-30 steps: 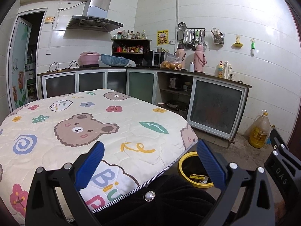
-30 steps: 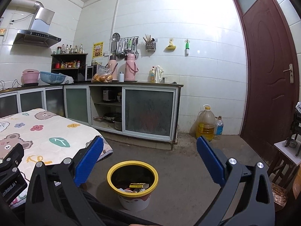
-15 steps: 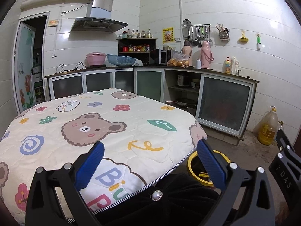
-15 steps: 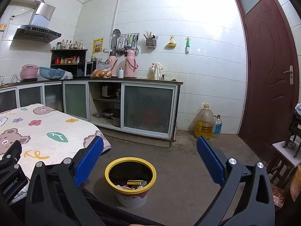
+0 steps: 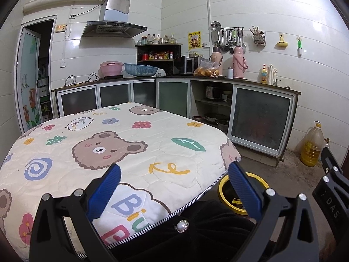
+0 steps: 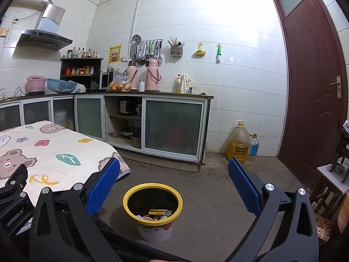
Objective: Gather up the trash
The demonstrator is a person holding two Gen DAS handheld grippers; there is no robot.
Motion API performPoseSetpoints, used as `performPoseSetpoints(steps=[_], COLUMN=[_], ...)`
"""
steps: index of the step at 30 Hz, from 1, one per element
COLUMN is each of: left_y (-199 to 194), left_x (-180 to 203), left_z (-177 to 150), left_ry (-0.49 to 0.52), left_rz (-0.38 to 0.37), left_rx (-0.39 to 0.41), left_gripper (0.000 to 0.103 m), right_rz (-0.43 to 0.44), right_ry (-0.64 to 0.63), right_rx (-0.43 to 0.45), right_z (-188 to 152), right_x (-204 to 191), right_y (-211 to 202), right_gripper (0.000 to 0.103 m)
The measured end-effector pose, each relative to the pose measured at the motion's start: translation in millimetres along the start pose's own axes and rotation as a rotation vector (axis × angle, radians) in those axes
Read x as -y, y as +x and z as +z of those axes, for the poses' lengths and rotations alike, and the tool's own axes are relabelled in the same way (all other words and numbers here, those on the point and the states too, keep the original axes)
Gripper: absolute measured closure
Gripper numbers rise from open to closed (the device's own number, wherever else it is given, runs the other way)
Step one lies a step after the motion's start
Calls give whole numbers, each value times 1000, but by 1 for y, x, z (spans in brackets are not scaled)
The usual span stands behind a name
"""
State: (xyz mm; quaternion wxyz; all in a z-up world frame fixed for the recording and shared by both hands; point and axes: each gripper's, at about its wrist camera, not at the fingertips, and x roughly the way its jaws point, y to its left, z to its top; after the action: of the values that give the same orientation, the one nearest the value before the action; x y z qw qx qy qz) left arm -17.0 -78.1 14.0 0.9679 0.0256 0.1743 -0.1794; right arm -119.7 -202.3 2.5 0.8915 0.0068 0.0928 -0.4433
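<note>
A yellow-rimmed waste bin [image 6: 152,209] stands on the concrete floor, with scraps and a small yellow box [image 6: 157,212] inside. My right gripper [image 6: 173,187] hangs above and in front of it, open and empty. In the left wrist view the same bin [image 5: 264,180] peeks out past the table's edge, partly hidden by a blue finger pad [image 5: 244,191]. My left gripper [image 5: 173,188] is open and empty over the near edge of the round table [image 5: 65,170], which wears a bear-print quilted cover. No loose trash shows on the cover.
Kitchen cabinets [image 6: 174,128] line the far wall. A yellow oil jug [image 6: 238,142] and a small bottle [image 6: 253,144] stand by the brown door [image 6: 312,91]. A small stool [image 6: 333,174] is at the right. A person's dark clothing [image 5: 196,233] lies under both grippers.
Both grippers have lifted and drawn back a little; the bin sits lower and further off in the right wrist view. Jaws stay open and nothing was picked up.
</note>
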Motion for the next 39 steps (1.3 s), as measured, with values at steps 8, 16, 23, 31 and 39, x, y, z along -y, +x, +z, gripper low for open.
performPoseSetpoints(steps=[8,16,23,31,39], left_y=[2,3,4,4,6], left_x=[2,2,3,3,3], left_z=[0,-2,-3,-4,-5], left_ry=[3,6,9,11,16], left_rz=[-5,-12,-17,-20,-24], left_rx=[-11,-17,-23,-26,-29], left_gripper=[8,8,8,8,8], right_rz=[-1,-1,1,0,1], right_ry=[-2,-4,-3,-4,-3], right_rx=[-8,-10,-17,-16,-24], right_z=[-2,-3,-5,-5,-10], right_x=[0,-1,-2,-2,-1], right_y=[3,3,6,6,11], right_gripper=[8,8,8,8,8])
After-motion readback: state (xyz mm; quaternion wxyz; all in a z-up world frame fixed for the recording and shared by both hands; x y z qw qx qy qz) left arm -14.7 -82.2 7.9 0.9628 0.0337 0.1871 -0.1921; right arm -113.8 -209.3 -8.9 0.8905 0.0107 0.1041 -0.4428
